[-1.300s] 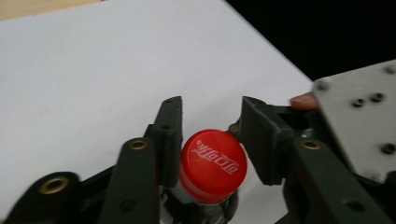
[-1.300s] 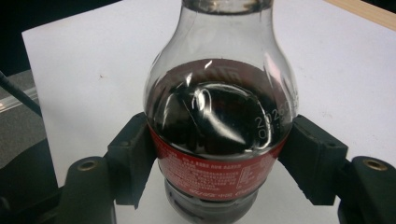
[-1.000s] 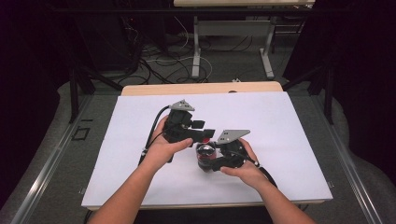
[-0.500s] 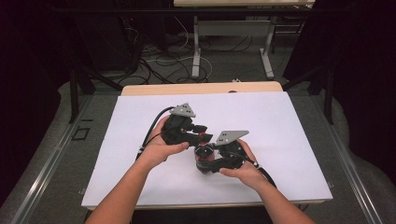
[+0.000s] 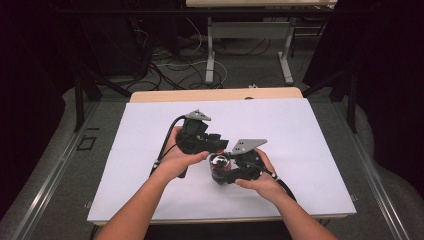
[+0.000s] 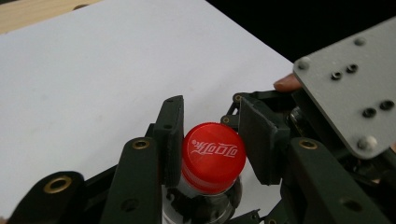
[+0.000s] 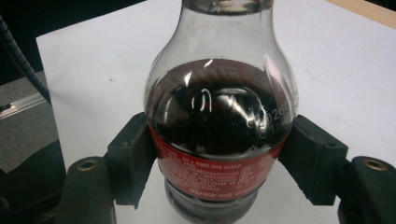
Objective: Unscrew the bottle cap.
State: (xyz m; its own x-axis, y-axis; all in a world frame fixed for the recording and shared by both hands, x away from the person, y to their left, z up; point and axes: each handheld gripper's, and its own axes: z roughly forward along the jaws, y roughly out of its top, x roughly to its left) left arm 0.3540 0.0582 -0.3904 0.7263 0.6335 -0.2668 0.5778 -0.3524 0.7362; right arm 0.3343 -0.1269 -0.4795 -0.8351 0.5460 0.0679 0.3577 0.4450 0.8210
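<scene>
Red cap [image 6: 213, 157] sat clamped in my left gripper's [image 6: 212, 140] just-closed jaws; my right gripper [image 7: 219, 158] squeezed the bottle [image 7: 219, 126] standing mid-worktop [image 5: 125, 150]. Both holds were made, I judged; unscrewing remained.

Upright dark-cola bottle [image 7: 219, 126], red cap [image 6: 213, 156] on, mid-table

High view looks down from afar; gripper views sit close; all share the bottle [image 5: 219, 167].
</scene>
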